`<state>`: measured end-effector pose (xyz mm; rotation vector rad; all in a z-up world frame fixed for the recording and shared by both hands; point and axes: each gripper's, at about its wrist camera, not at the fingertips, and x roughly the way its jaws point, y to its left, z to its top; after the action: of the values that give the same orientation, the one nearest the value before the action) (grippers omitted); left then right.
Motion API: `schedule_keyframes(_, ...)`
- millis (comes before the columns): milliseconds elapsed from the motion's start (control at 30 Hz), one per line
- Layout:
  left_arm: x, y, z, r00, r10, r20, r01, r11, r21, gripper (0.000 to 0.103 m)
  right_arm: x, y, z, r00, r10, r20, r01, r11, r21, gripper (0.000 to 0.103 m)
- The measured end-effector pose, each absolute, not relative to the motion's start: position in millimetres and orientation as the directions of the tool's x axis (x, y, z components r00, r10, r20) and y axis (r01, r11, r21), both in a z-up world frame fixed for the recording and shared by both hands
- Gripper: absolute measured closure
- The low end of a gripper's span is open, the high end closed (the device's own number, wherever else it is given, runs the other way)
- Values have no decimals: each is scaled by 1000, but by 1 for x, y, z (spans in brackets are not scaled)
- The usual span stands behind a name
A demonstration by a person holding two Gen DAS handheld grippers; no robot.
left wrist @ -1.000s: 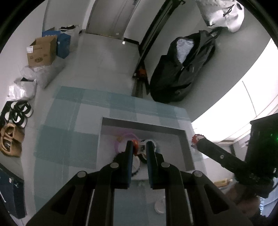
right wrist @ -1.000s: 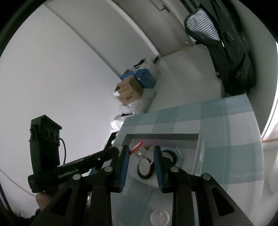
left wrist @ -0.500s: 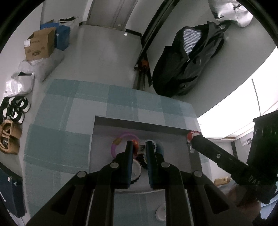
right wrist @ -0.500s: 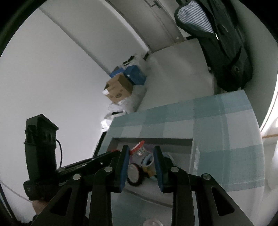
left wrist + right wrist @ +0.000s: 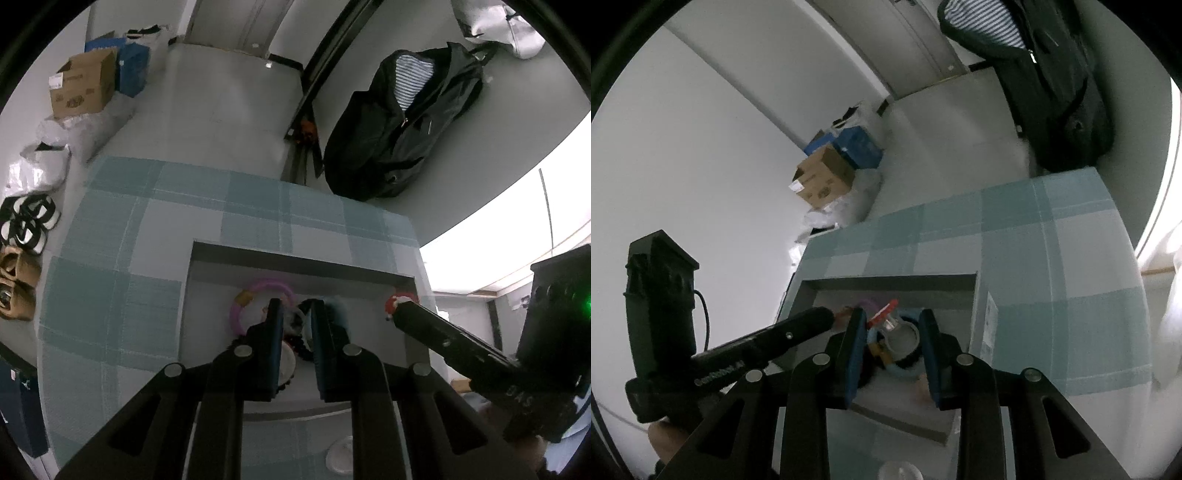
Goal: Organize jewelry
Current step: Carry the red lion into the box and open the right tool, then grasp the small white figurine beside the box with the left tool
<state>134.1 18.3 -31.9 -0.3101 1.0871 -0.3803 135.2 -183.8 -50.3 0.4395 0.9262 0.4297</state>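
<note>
A grey open box (image 5: 295, 260) sits on a blue checked cloth and holds several bracelets: a pink ring (image 5: 258, 288), a black beaded one (image 5: 301, 345) and a light blue one (image 5: 905, 373). My left gripper (image 5: 295, 314) hangs over the box, jaws slightly apart, nothing clearly held. My right gripper (image 5: 892, 317) is over the box too, and a red-and-clear piece (image 5: 884, 317) sits between its tips. In the left wrist view that red piece (image 5: 397, 299) shows at the right gripper's tip, above the box's right wall.
The checked cloth (image 5: 110, 277) covers the table, with a small white lid (image 5: 341, 456) near its front edge. Beyond on the floor are a black backpack (image 5: 402, 125), cardboard boxes (image 5: 81, 88) and shoes (image 5: 26, 225).
Both grippers have moved forward and lower over the box. The red piece has travelled with the right gripper toward the box's right side.
</note>
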Motion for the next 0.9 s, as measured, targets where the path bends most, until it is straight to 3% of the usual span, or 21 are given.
schedule_keyframes(167,133,25,-33,403,-448,-798,115,890,-441,66,129,-190,-44,555,530,-641,-170,827,536,57)
schedule_keyframes(567,108,28,-17,456,-413,-789,145,908,-392,64,105,-201,-26,615,510,-602,-202,839,505,43)
schedule_keyframes(700,92,20,-11,461,-447,-767,226,895,-385,64,96,-200,-22,625,511,-589,-226,842,490,32)
schedule_keyframes(900,65,5,-8,454,-441,-775,314,892,-324,64,80,-204,-16,643,517,-565,-257,841,476,24)
